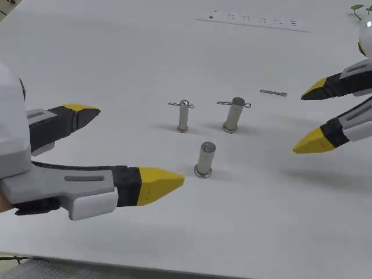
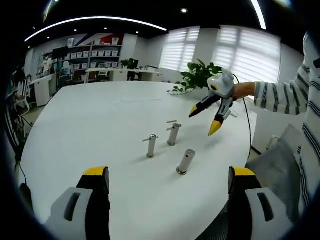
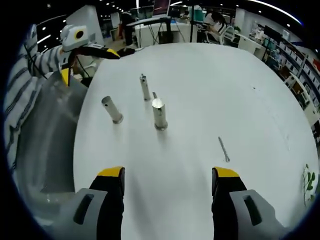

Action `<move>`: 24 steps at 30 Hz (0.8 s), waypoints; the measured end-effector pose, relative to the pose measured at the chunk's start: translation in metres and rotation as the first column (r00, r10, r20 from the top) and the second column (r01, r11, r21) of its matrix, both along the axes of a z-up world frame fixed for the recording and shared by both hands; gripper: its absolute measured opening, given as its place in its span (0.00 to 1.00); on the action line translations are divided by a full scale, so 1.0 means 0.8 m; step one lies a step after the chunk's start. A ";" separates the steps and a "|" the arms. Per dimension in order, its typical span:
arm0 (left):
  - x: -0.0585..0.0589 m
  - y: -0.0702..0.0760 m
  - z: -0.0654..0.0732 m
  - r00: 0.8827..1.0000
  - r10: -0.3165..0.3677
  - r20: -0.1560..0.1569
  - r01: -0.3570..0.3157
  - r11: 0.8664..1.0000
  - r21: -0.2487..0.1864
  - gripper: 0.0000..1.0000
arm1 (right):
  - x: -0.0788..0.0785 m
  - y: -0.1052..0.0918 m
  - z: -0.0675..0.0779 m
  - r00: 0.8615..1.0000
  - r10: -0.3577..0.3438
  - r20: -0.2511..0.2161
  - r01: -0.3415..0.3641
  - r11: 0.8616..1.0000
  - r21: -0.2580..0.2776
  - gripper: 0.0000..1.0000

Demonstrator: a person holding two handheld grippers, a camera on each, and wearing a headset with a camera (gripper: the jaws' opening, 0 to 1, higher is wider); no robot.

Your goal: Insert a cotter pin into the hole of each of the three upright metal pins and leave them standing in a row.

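A white table (image 1: 244, 232) in an open office with blinds and plants carries the work. The front pin (image 1: 204, 160) stands upright with nothing through it, out of line with the left rear pin (image 1: 183, 116) and right rear pin (image 1: 234, 114), which stand side by side, each with a cotter pin through its head. The loose cotter pin (image 1: 273, 93) lies flat beyond them, near the right gripper (image 1: 301, 122), and is likely meant for the bare one. That gripper and the left gripper (image 1: 131, 145) hang wide-jawed and empty on either side. Marks on the far strip (image 1: 256, 21) are too small to read.
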State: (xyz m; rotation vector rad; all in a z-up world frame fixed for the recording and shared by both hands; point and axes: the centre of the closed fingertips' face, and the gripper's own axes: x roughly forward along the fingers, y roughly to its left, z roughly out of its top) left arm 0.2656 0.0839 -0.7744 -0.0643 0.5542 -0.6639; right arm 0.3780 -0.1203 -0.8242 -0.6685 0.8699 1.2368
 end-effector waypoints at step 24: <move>-0.010 0.029 -0.017 0.998 0.042 -0.044 -0.041 0.999 0.033 0.85 | 0.102 0.017 -0.044 1.000 0.007 -0.008 -0.007 0.993 -0.118 0.36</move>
